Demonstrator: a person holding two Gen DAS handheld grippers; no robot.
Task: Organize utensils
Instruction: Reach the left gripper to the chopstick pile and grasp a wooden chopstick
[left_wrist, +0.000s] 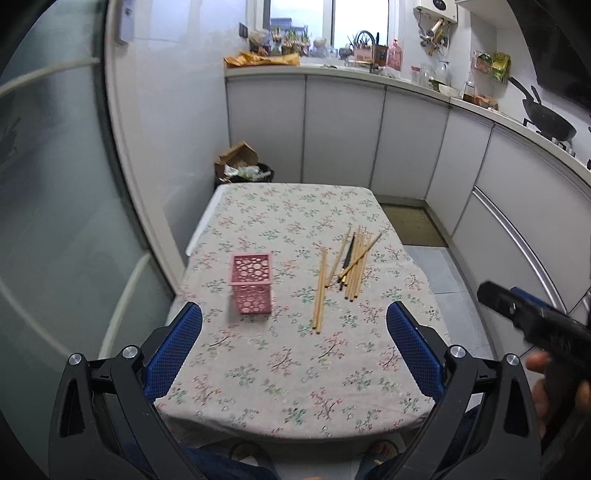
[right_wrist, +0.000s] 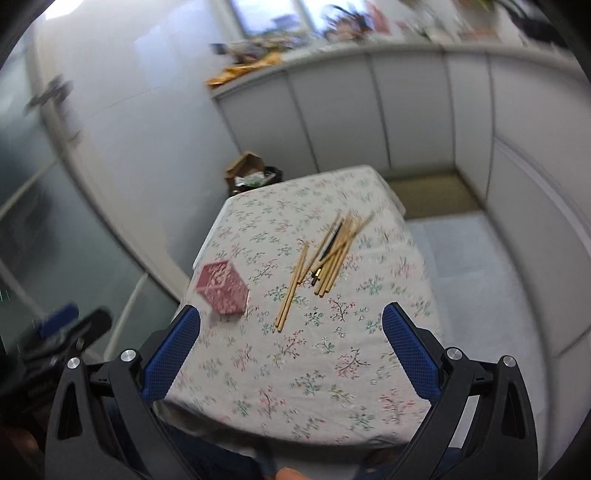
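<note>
While both tools hang above the near edge of the floral-clothed worktop (left_wrist: 288, 369), nothing has been taken up yet. The left tool (left_wrist: 294, 326) has its blue-padded fingers spread wide and empty; ahead of it and a little to its left stands the pink perforated plastic holder (left_wrist: 252, 282), upright, open mouth up. It looks light and thin-walled, so a bump from a chopstick tip could tip or slide it on the cloth; steadying it by a side wall seems sensible.

Ahead of the same tool and slightly to its right lies the loose heap of pale wooden chopsticks (left_wrist: 351, 264), with a pair of them (left_wrist: 320, 291) lying apart, nearer the holder, and a dark chopstick (left_wrist: 347, 256) buried in the heap. They are stiff, slender and smooth, likely to roll or swivel if pinched at an end; a hold near the middle of the length, across the sticks, should keep them level. The crossed ones in the heap may drag neighbours along.

The right tool (right_wrist: 291, 325) is likewise fully parted and holds nothing; in its blurred view the chopsticks lie straight ahead between its fingers, the holder off to its left.
</note>
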